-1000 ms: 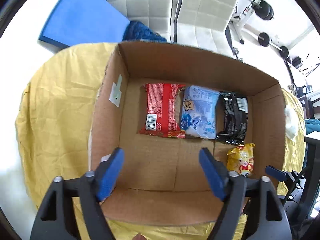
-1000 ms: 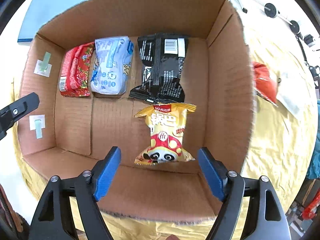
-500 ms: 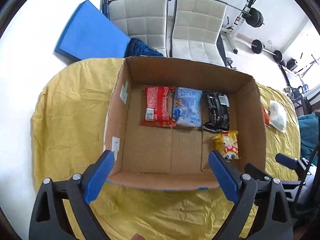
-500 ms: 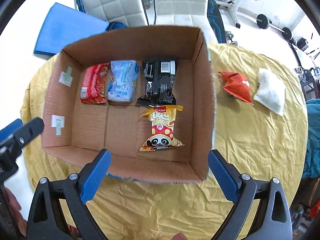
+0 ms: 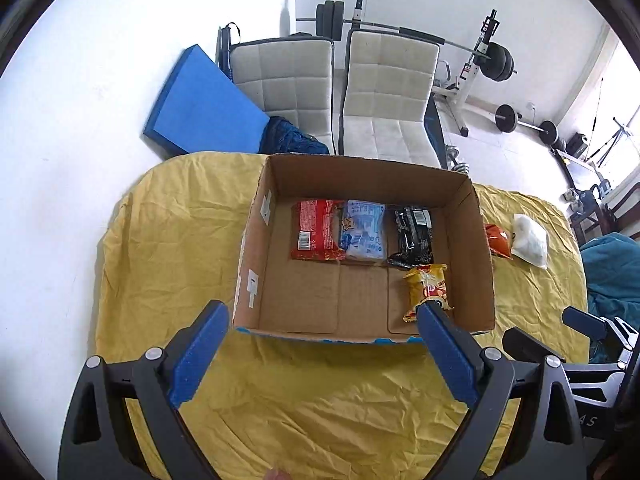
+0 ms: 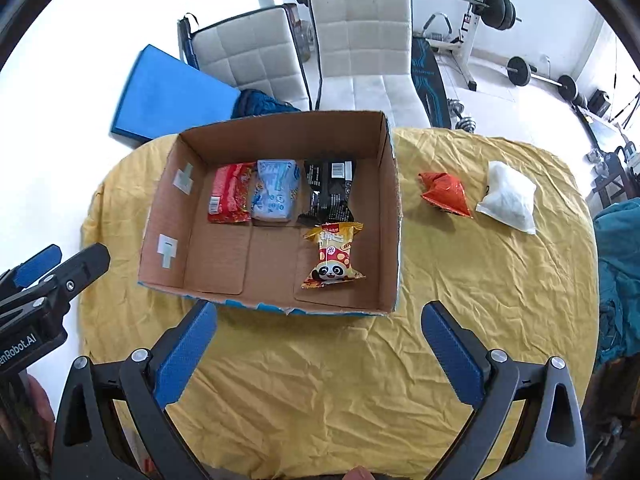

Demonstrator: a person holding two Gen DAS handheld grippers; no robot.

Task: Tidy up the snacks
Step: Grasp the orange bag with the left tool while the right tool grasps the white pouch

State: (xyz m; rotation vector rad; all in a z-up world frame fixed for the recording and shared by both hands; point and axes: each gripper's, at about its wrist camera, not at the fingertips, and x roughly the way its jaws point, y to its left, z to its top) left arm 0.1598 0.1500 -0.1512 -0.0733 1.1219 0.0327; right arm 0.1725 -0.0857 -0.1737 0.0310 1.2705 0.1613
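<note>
Snacks left outside brown cardboard box [image 6: 390, 216]: crumpled orange foil packet [image 6: 444, 193], white pouch [image 6: 509, 197], both on yellow-clothed table [image 6: 460, 280], up-right of our right gripper [image 6: 319, 354]. Its jaws opening, empty. Left gripper [image 5: 322, 354] spread, empty, farther off. Packet's long axis diagonal.

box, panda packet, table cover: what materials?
Box: plain brown corrugated cardboard, matte; creased floor flaps and ragged cut rim show it.
Panda packet: glossy printed plastic film, probably foil-lined; shiny, with crimped ends.
Table cover: yellow woven cloth, matte; fine wrinkles all over.
</note>
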